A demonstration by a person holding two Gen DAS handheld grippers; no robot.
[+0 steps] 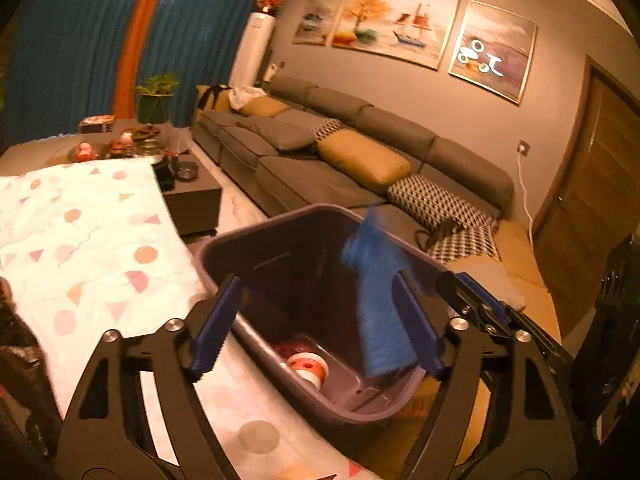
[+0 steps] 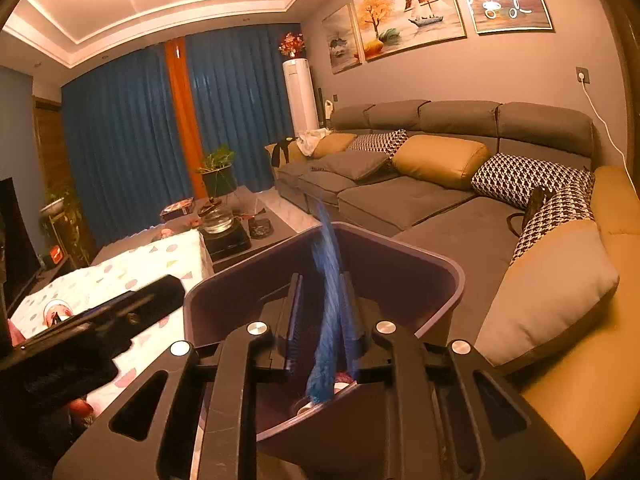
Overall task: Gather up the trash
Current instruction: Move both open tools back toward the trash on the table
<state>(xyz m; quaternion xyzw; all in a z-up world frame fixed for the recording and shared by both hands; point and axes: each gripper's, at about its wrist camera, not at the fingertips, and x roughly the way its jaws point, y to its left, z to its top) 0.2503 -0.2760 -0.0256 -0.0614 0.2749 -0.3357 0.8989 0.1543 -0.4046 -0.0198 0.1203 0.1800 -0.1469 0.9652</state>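
Biggest thing in my feeds is the grey sofa (image 2: 420,200) with mustard and houndstooth cushions, wrapping round the far and right side of the room. Closer in on the left is the bench (image 1: 80,240), covered with a pale cloth printed with little shapes.

Just beside the cloth's edge, between bench and sofa, is the dark purple bin (image 1: 248,248). Both cameras look down into its open top. I can't tell what it's standing on.

The left gripper (image 1: 318,280) sits over the bin with its jaws spread wide and nothing in them. The right gripper (image 2: 320,280) is over the bin too. Its jaws are only a little way apart.

The trash itself is a blue strip (image 1: 376,312), pretty smeared in both views. It hangs upright over the bin mouth, between the right jaws. There's a dark gap showing on one side of it, so it doesn't look pinched to me. From the left camera it's right up against that gripper's right pad.

Down on the bin floor there's a small round white-and-red thing (image 1: 308,366) next to some reddish stuff I can't make out.
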